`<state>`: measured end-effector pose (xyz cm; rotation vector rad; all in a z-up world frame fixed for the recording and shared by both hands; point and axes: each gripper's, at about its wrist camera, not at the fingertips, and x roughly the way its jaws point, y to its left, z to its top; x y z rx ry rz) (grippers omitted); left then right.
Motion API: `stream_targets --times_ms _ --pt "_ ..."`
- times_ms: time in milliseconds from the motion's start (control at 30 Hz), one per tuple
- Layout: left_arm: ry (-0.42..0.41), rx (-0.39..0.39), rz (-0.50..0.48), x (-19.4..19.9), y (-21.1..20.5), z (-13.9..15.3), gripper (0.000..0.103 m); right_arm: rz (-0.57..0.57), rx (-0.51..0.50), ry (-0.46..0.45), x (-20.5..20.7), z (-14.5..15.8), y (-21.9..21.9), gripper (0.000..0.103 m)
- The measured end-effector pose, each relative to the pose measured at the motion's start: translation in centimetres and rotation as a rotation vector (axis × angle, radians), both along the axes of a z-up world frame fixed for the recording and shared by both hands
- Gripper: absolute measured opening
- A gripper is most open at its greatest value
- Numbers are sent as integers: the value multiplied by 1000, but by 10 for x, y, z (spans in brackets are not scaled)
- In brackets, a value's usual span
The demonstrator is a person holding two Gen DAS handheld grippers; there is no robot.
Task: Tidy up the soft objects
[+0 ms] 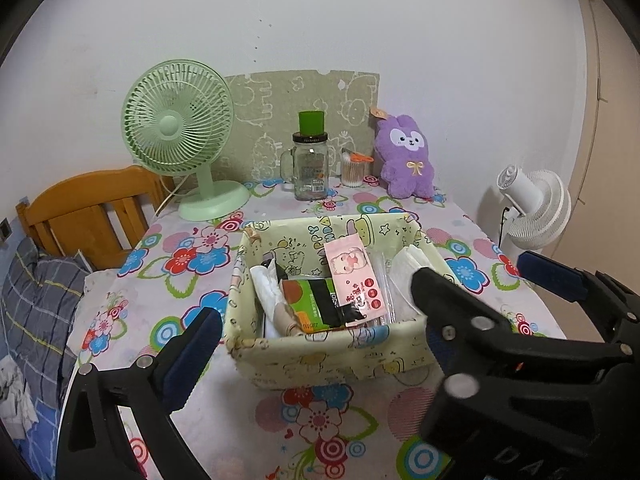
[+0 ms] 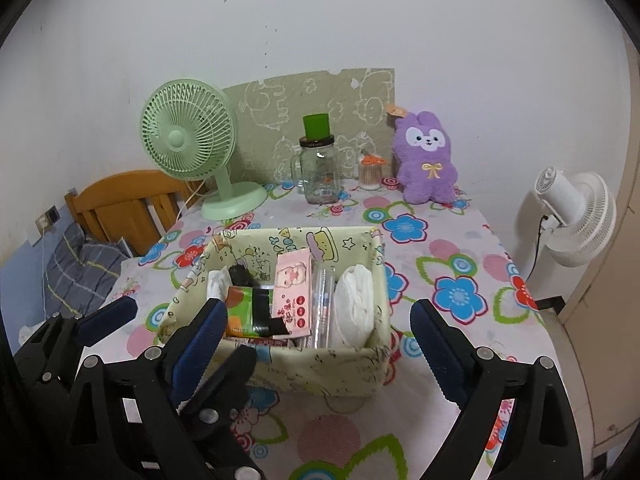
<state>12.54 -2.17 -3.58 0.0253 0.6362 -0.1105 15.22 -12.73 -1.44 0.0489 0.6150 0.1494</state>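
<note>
Both grippers hang released and empty in front of a well-filled fabric basket.

Nearest us, our left gripper and right gripper stand wide apart, grasping nothing. Just beyond, the basket sits mid-table holding soft packs side by side; the pink tissue pack lies with its long axis running front to back. Farthest, the purple plush stands upright against the wall, probably still to sort.

The fabric bin reads "HAPPY"; other labels stay illegible.
</note>
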Motion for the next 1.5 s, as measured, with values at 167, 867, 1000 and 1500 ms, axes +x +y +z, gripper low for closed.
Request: stream_targets --times_ms 167,867,1000,1500 --pt "-22 -16 14 -16 5 7 103 -22 1 -26 -19 8 -8 95" --pt "-130 -24 85 -91 29 36 103 -114 -33 -159 -103 39 -35 103" --pt "-148 -34 91 -102 32 41 103 -123 -34 -181 -117 44 -37 103" --pt "-178 -47 84 -118 29 49 103 -121 -29 -209 -136 47 -39 103"
